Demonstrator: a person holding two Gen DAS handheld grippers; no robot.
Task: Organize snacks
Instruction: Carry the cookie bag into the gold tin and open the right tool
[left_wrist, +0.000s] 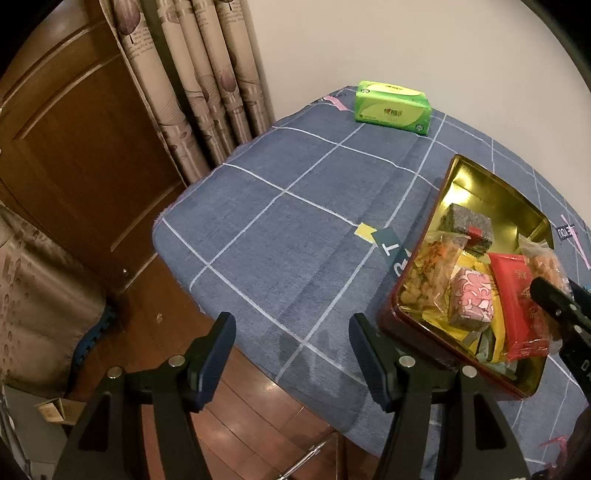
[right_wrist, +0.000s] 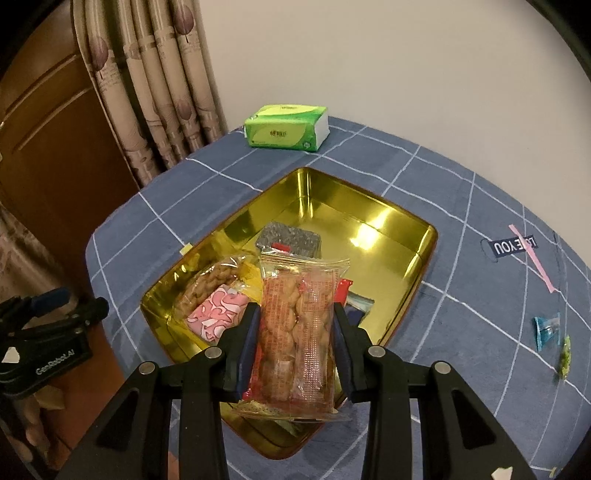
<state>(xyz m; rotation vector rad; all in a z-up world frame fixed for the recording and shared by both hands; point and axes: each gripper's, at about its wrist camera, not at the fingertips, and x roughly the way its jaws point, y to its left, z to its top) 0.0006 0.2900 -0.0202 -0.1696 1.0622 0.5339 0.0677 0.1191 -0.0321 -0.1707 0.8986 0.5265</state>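
Observation:
A gold tin with a dark red outside stands on the blue checked tablecloth. It holds several snacks: a pink wrapped block, a red packet, a grey block and a clear bag of twisted pastry. My right gripper is shut on a clear packet of fried twists and holds it over the tin's near end. My left gripper is open and empty, over the table's edge left of the tin.
A green tissue pack lies at the table's far edge. A blue candy and a green candy lie on the cloth right of the tin. Curtains and a wooden door stand to the left.

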